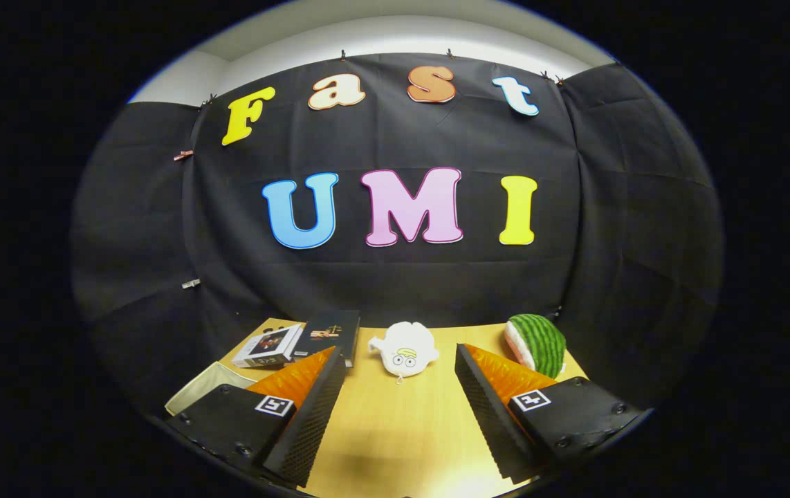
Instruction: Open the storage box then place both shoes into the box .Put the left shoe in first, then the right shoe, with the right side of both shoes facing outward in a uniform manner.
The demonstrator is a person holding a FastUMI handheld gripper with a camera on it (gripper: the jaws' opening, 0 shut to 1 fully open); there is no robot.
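My gripper (400, 398) is open and held above a light wooden table (395, 429), with nothing between its wide-apart fingers. Just left of the left finger (312, 408), a pale, light-walled container (203, 387) shows one corner; the finger hides the rest, so I cannot tell whether it is the storage box. Bare tabletop lies between the fingers.
A white plush toy (404, 349) lies just beyond the fingertips near the table's far edge. A green striped watermelon plush (539, 342) sits beyond the right finger. Beyond the left finger lie a white book (268, 346) and a dark book (329, 333). Black cloth walls close the booth.
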